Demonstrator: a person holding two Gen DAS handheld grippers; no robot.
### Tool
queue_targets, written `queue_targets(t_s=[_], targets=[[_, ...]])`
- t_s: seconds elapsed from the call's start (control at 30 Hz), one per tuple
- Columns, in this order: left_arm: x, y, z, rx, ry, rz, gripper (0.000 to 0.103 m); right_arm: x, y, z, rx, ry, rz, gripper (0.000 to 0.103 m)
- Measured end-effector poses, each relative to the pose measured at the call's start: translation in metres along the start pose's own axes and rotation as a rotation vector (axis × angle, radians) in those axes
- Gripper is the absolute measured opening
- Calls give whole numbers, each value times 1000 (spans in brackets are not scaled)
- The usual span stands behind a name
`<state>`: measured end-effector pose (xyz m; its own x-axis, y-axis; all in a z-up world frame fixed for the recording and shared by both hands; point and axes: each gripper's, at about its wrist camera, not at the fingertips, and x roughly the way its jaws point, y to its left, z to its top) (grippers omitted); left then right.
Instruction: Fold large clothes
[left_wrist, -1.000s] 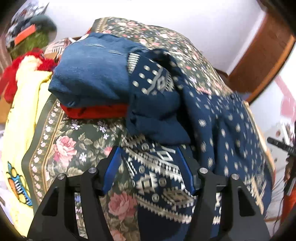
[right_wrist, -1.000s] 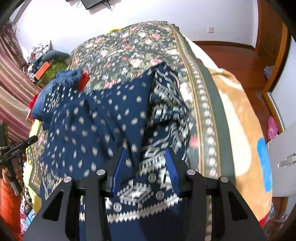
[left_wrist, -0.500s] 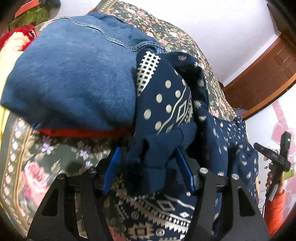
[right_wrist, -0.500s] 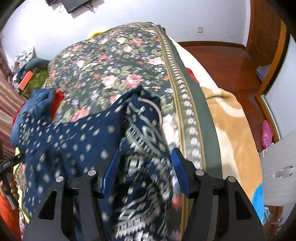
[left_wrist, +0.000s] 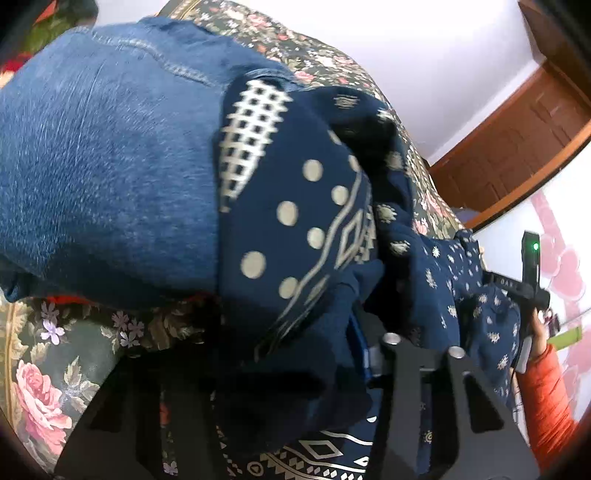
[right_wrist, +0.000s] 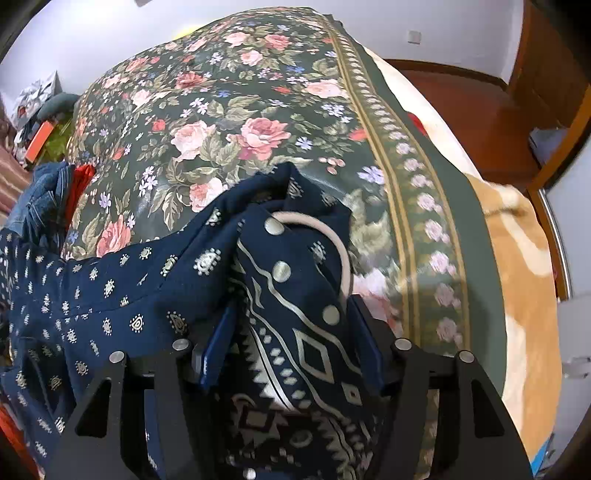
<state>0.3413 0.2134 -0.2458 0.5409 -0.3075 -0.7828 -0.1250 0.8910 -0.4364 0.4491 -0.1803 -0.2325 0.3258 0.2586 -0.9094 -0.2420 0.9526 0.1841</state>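
Observation:
A navy garment with pale dots and diamond bands (left_wrist: 295, 229) lies rumpled across the floral bedspread (right_wrist: 258, 110). One end rests against a folded denim piece (left_wrist: 110, 166). My left gripper (left_wrist: 288, 354) is closing on a thick bunch of that end. The cloth drapes over its left finger, and only the right blue pad (left_wrist: 359, 343) shows, pressed into the fabric. In the right wrist view, the garment's other end (right_wrist: 303, 295), with a pale elastic loop (right_wrist: 332, 236), lies between the fingers of my right gripper (right_wrist: 291, 332). Those jaws are opening, and a gap shows beside the left pad (right_wrist: 218, 343).
A red garment (left_wrist: 62, 297) lies under the denim. A hand in an orange sleeve (left_wrist: 546, 398) holds the other gripper's handle (left_wrist: 532, 280). A tan blanket (right_wrist: 517, 258) hangs off the bed's right side above the wood floor (right_wrist: 480, 110). Clutter (right_wrist: 40, 122) sits at far left.
The left gripper moved in close to the denim pile, and its jaws narrowed onto the bunched cloth. The right gripper travelled up the garment to its far end, and its jaws widened.

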Motion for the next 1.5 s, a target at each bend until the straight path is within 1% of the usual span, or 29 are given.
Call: queue_targets(t_s=[0.03,0.07,0.1,0.13,0.17,0.2,0.23,0.27,0.33,0.4,0.5,0.57,0.67,0.7,0.77,0.93,1.1,1.2,1.33,1.5], targets=[[-1,-4,-1,12,2,5,39,1,0,0,0,-2,-4,57],[-2,-8,-3,16,5,8,33,0,0,1,3,-7,-4,54],[-3,-10,-5,17,8,9,27,1,1,1,6,-9,7,50],[-6,-13,-7,17,8,8,25,1,1,1,15,-6,35,39],[-8,-16,-8,18,7,6,23,1,1,2,32,-3,51,32],[-11,-18,-11,20,7,3,21,2,2,2,40,-3,61,28],[-14,-22,-13,27,5,0,20,-1,2,1,51,-6,74,21],[-17,-26,-13,33,2,-2,19,-4,3,1,56,-15,77,18],[-27,-39,-17,64,-12,13,17,-11,6,2,57,-32,86,15],[-35,-55,-18,101,-30,35,15,-24,9,2,56,-61,93,15],[-54,-81,-18,170,-80,60,14,-49,17,6,40,-116,115,14],[-70,-99,-16,230,-132,100,14,-68,24,9,19,-156,129,14],[-91,-114,-10,273,-192,120,13,-91,37,16,-8,-209,144,13],[-96,-118,-5,282,-207,125,13,-96,40,18,-13,-223,146,13],[-110,-111,1,292,-229,131,13,-110,47,24,-25,-263,145,13],[-123,-108,34,294,-266,141,13,-125,58,45,-35,-321,152,13],[-120,-93,71,270,-283,161,13,-119,66,68,-27,-346,150,13],[-109,-83,93,261,-275,190,13,-105,69,85,-20,-338,145,13],[-76,-58,123,230,-216,233,13,-72,72,104,-10,-288,136,13],[-37,-28,137,210,-155,300,15,-22,74,117,-8,-212,79,13]])
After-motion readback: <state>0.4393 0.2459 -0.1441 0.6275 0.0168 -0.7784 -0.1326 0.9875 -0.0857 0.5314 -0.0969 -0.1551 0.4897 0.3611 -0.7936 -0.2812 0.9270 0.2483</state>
